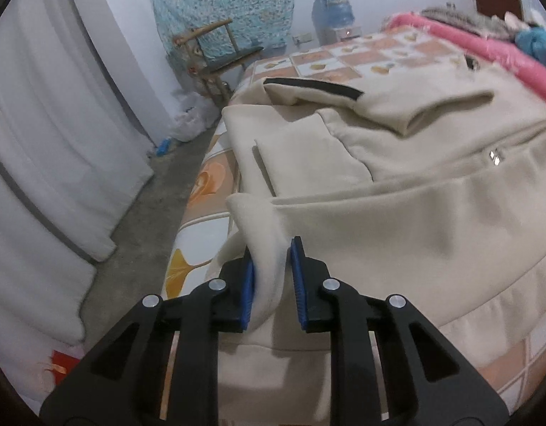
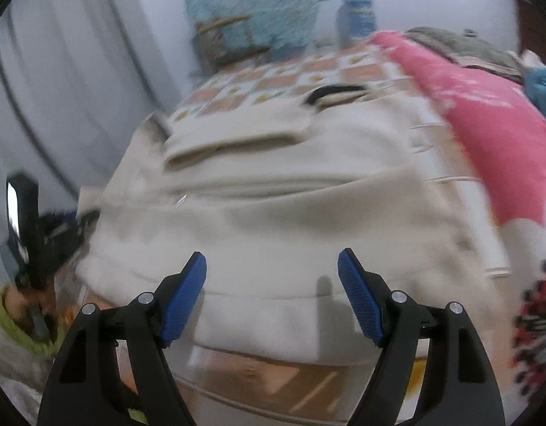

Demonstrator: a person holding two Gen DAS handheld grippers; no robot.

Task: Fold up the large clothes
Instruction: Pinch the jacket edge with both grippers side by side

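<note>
One bed (image 1: 308,64), one cream garment (image 1: 397,213)

Bed (image 1: 329,60) covered with a checked sheet, orange and white squares with leaf prints. Big cream coat (image 1: 397,191) spread flat across most of it, lower hem hanging near the front edge. Pink blanket (image 1: 485,46) bunched along the far right side, grey and blue fabric piled beyond.

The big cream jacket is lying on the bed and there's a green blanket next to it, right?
Almost. The jacket does lie on the bed, but the blanket beside it is pink, not green. The right wrist view shows it best.
</note>
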